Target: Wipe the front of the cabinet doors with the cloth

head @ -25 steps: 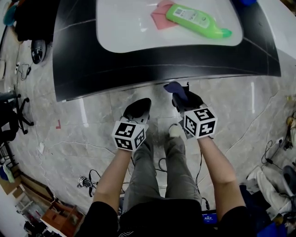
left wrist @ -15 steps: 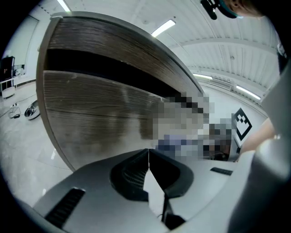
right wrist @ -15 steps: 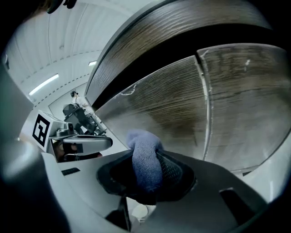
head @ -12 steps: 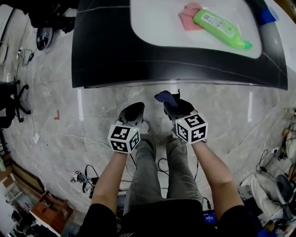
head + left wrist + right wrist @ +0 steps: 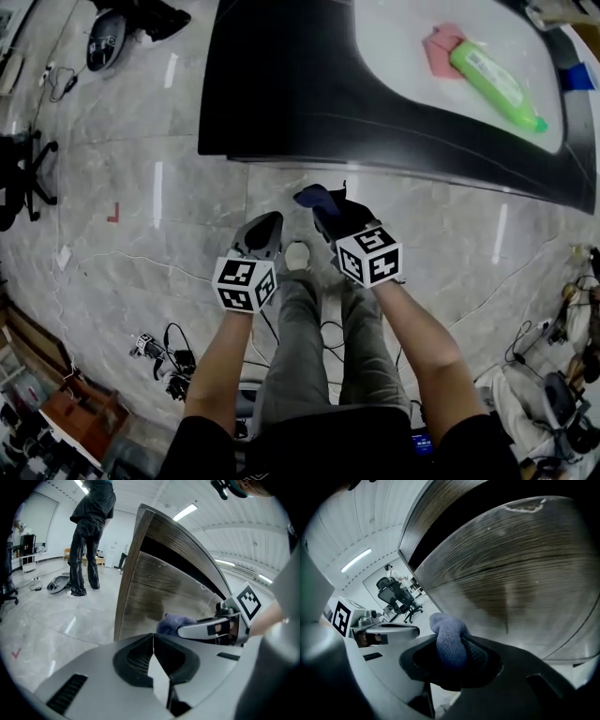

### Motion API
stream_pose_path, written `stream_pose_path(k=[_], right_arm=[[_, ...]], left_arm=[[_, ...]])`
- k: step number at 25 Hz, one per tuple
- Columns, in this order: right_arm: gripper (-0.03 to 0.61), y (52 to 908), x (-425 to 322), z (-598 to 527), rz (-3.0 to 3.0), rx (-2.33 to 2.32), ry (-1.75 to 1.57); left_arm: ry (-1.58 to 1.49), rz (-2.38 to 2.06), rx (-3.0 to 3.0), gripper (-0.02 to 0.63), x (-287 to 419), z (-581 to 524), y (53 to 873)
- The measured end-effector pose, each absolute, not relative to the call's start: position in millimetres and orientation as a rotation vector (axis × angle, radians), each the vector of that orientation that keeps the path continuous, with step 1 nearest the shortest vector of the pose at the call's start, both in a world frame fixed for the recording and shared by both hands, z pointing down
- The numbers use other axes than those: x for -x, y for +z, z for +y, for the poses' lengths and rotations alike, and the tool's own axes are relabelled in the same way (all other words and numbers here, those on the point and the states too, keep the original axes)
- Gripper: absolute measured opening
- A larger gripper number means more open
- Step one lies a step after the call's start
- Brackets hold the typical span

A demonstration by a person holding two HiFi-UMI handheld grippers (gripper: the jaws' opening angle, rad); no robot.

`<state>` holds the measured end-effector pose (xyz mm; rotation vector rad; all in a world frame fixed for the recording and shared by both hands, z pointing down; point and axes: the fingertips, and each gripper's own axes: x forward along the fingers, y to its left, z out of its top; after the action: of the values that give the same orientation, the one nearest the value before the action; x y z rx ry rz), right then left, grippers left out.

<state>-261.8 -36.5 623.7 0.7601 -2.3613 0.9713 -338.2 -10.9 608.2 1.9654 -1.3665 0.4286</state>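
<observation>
Only a small wad of blue cloth [image 5: 448,639] pokes from the right gripper's [image 5: 452,665] clamped fingers near the cabinet door [image 5: 511,573], so bare plastic might scrape wood; left gripper's [image 5: 153,654] fingers are shut, empty.

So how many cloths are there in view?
2. A blue cloth is pinched in the right gripper; what looks like a pink cloth lies on the white countertop, partly under the green bottle. More may be hidden.

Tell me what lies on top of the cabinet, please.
A green bottle lies on its white top, partly over a pink thing; the bottle hides the rest of that thing.
</observation>
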Motion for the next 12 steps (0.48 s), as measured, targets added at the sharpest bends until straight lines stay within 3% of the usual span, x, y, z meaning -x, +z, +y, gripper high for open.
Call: stream_pose_path(k=[12], right_arm=[[0.12, 645.3, 341.6, -57.8, -2.366, -0.668, 0.92]], left_arm=[[0.422, -1.481, -1.909, 0.011, 397.4, -26.8, 624.9]])
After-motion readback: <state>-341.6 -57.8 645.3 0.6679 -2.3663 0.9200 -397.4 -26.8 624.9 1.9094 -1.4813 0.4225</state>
